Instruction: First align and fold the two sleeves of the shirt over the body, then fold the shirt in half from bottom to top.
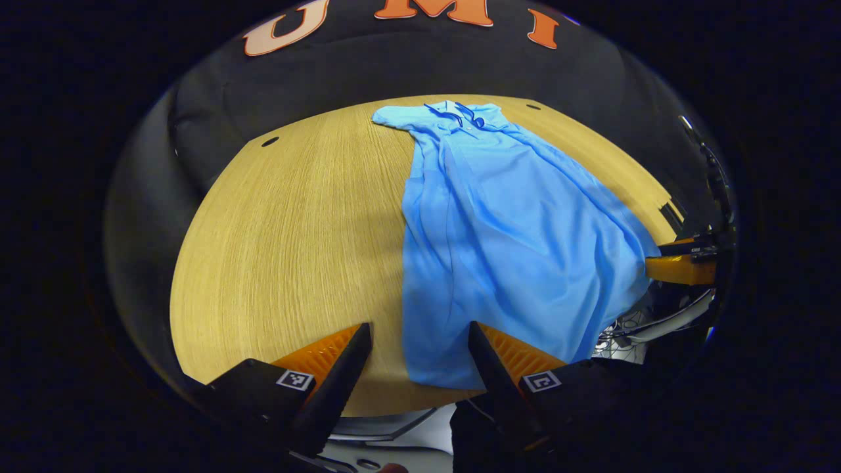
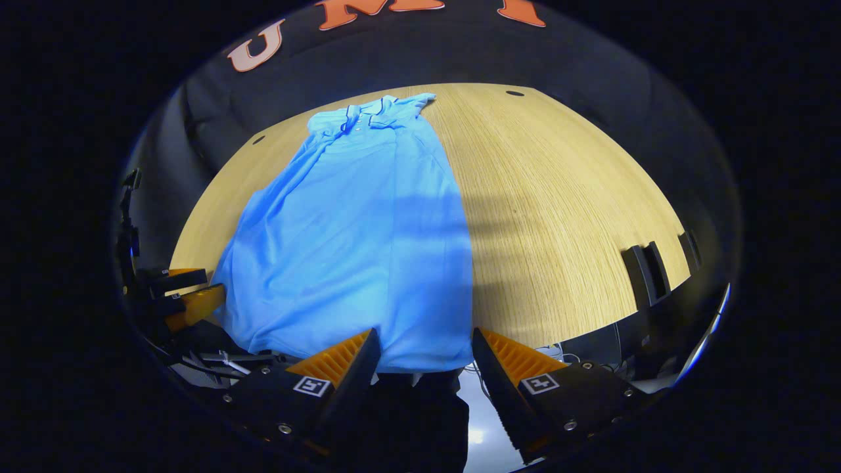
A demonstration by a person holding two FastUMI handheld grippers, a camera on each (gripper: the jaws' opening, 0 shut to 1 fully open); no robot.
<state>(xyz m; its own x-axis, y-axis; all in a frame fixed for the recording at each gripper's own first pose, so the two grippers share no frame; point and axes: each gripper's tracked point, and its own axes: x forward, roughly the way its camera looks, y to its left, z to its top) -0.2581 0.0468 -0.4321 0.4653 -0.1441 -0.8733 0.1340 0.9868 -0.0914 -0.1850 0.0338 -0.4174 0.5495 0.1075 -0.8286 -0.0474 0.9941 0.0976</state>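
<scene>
A light blue shirt (image 1: pixel 506 230) is lying flat on a wooden table (image 1: pixel 295 230), its long axis running from the near edge toward the booth wall. The collar (image 1: pixel 460 115) is pointing away, at the far end, and the hem (image 1: pixel 433 378) is sitting at the near edge, closest to the 2 grippers. The sleeves are lying folded in over the body, giving the shirt a long narrow shape with roughly straight sides; in the left gripper view a lengthwise crease is running down its left part.

In the left gripper view the left gripper (image 1: pixel 420 341) is hovering at the near edge with its jaws standing wide apart and holding nothing, the hem's left corner lying between and just beyond its fingertips. At the right margin of that view the other gripper is showing just beside the shirt's right lower edge.

In the right gripper view the right gripper (image 2: pixel 426 345) is likewise standing with jaws spread and gripping nothing, the hem's right corner (image 2: pixel 453 358) lying between its fingertips. The left gripper is showing at the left margin there, next to the hem's other corner.
</scene>
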